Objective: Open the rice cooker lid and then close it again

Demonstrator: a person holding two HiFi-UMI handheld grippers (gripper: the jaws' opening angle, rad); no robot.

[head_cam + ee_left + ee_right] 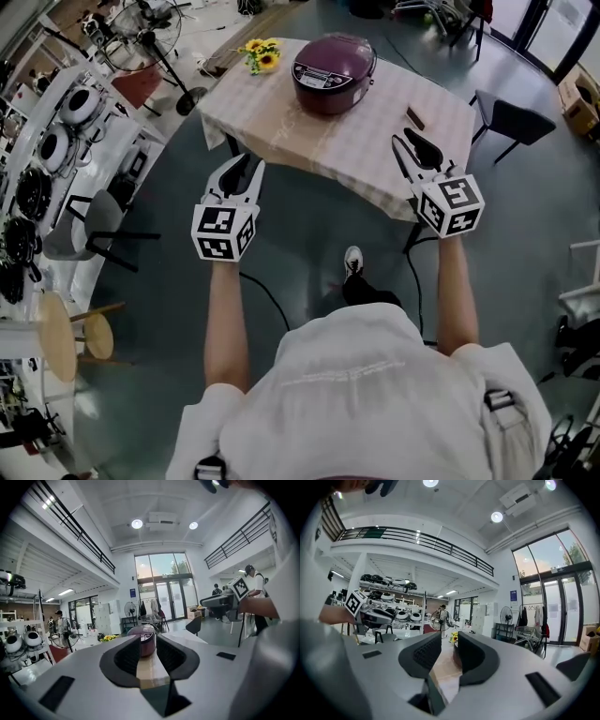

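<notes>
Counter (375,150) under a checked cloth spans the middle of the head view. A dark chair (511,117) stands off its right end. The purple rice cooker (333,70) sits toward the counter's far side with its lid down. The left gripper (246,167) and right gripper (409,141) are held at the counter's near edge, well apart from the cooker. Each one's fingers (126,656) are spread with nothing between them. Sunflowers (261,54) lie at the far left corner, and a small dark object (414,118) rests near the right edge.
</notes>
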